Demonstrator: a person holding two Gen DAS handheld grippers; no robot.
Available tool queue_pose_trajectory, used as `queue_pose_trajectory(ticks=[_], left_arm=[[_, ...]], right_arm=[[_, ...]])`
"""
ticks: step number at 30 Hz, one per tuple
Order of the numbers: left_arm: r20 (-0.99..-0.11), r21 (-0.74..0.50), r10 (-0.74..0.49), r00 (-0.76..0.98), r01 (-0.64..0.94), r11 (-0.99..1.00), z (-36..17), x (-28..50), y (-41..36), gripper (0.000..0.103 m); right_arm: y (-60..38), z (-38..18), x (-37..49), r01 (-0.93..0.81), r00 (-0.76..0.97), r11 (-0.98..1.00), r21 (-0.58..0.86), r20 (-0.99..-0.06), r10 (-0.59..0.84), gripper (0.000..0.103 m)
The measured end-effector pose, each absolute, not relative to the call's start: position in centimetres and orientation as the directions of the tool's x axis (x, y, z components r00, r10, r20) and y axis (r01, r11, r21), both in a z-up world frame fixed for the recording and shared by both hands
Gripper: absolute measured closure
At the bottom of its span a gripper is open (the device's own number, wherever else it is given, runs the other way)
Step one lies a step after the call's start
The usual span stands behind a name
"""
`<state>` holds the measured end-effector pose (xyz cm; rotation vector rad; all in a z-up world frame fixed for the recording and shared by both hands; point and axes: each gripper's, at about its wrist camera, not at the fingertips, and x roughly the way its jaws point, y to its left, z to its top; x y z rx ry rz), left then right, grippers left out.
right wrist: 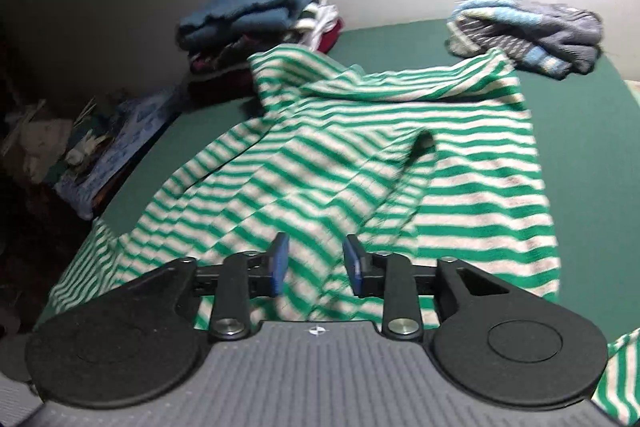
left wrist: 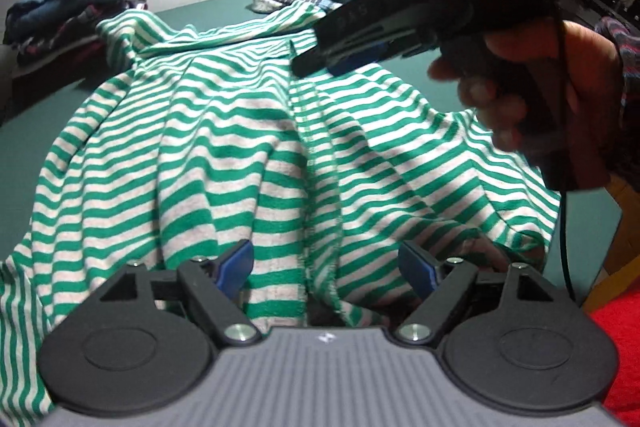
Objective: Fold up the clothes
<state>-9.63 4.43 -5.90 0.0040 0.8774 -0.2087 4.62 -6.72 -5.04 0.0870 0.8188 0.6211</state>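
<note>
right gripper (right wrist: 313, 261): jaws apart, nothing between | striped shirt (right wrist: 360, 163): rumpled on green table (right wrist: 580, 131), just ahead | folded stack (right wrist: 260, 19): far ahead-left | knit pile (right wrist: 528, 31): far ahead-right

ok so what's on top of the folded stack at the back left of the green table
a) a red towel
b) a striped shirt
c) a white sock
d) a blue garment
d: a blue garment tops the stack, beyond the striped shirt.
</note>
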Motion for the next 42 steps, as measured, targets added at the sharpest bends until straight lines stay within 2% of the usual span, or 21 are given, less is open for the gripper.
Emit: queue_pose_trajectory(ticks=[3, 6, 8, 9, 10, 11, 16, 20, 24, 26, 27, 28, 30, 31, 35, 36, 37, 38, 42], left_arm=[[-0.778, -0.092, -0.185, 0.6, 0.183, 0.979, -6.6, -8.9, 4.4, 0.022], [-0.789, -0.102, -0.196, 0.582, 0.19, 0.976, -7.2, -8.6, 4.1, 0.022], [-0.793, -0.105, -0.199, 0.576, 0.193, 0.976, -7.5, -8.7, 3.9, 0.023], [-0.794, -0.105, -0.2, 0.574, 0.194, 0.975, -7.6, -8.7, 3.8, 0.023], [-0.794, -0.107, -0.201, 0.573, 0.194, 0.975, -7.6, -8.8, 3.8, 0.024], [-0.793, -0.11, -0.203, 0.574, 0.193, 0.975, -7.5, -8.9, 3.8, 0.025], [-0.777, -0.15, -0.255, 0.576, 0.225, 0.963, -6.1, -9.3, 3.8, 0.026], [-0.772, -0.155, -0.292, 0.565, 0.278, 0.948, -6.0, -9.4, 2.8, 0.022], [-0.786, -0.13, -0.272, 0.555, 0.281, 0.951, -6.1, -9.1, 2.6, 0.023], [-0.769, -0.13, -0.273, 0.579, 0.276, 0.952, -5.3, -9.5, 3.3, 0.021], [-0.762, -0.132, -0.269, 0.589, 0.266, 0.955, -5.1, -9.5, 3.6, 0.02], [-0.758, -0.131, -0.261, 0.598, 0.253, 0.959, -5.0, -9.4, 4.0, 0.016], [-0.758, -0.126, -0.242, 0.606, 0.227, 0.966, -5.1, -9.1, 4.6, 0.013], [-0.768, -0.123, -0.23, 0.597, 0.215, 0.969, -5.6, -8.7, 4.7, 0.014], [-0.787, -0.173, -0.27, 0.556, 0.22, 0.96, -7.3, -7.6, 4.5, 0.024], [-0.789, -0.176, -0.275, 0.55, 0.228, 0.958, -7.4, -7.5, 4.2, 0.024], [-0.79, -0.176, -0.283, 0.545, 0.241, 0.954, -7.5, -7.7, 3.8, 0.024], [-0.79, -0.174, -0.292, 0.54, 0.259, 0.95, -7.5, -8.0, 3.5, 0.023], [-0.785, -0.162, -0.303, 0.541, 0.293, 0.942, -7.1, -9.0, 3.1, 0.021]], right_arm=[[-6.9, -6.4, 8.0, -0.435, 0.54, 0.85, 0.298, -0.669, 0.51, 0.064], [-6.4, -7.9, 10.5, -0.439, 0.509, 0.835, 0.331, -0.675, 0.534, 0.064], [-5.9, -8.5, 11.5, -0.451, 0.489, 0.827, 0.337, -0.681, 0.545, 0.068], [-5.6, -8.6, 11.8, -0.462, 0.479, 0.819, 0.34, -0.682, 0.553, 0.082], [-5.6, -8.3, 11.8, -0.477, 0.475, 0.811, 0.338, -0.677, 0.562, 0.1], [-5.5, -7.9, 11.8, -0.492, 0.474, 0.803, 0.336, -0.671, 0.57, 0.101], [-7.1, -4.1, 10.9, -0.522, 0.525, 0.778, 0.35, -0.587, 0.616, 0.101], [-7.4, -4.2, 11.2, -0.499, 0.537, 0.811, 0.305, -0.626, 0.566, 0.101], [-6.5, -7.1, 11.5, -0.465, 0.519, 0.859, 0.214, -0.721, 0.46, 0.101], [-6.9, -7.4, 11.1, -0.456, 0.524, 0.86, 0.227, -0.713, 0.466, 0.098], [-7.3, -7.3, 11.0, -0.451, 0.527, 0.857, 0.25, -0.701, 0.482, 0.094], [-7.7, -7.1, 10.9, -0.446, 0.529, 0.853, 0.273, -0.688, 0.497, 0.082], [-8.0, -6.7, 11.2, -0.417, 0.56, 0.864, 0.282, -0.669, 0.489, 0.066], [-8.0, -6.6, 11.5, -0.406, 0.572, 0.87, 0.278, -0.665, 0.48, 0.066], [-6.9, -7.6, 13.2, -0.394, 0.54, 0.87, 0.298, -0.69, 0.481, 0.066], [-6.5, -8.2, 13.6, -0.395, 0.521, 0.869, 0.299, -0.706, 0.48, 0.075], [-6.4, -8.5, 13.8, -0.395, 0.517, 0.87, 0.296, -0.711, 0.477, 0.09], [-6.2, -8.8, 13.9, -0.393, 0.517, 0.872, 0.293, -0.713, 0.473, 0.094], [-6.4, -9.0, 14.1, -0.381, 0.549, 0.892, 0.242, -0.717, 0.429, 0.092]])
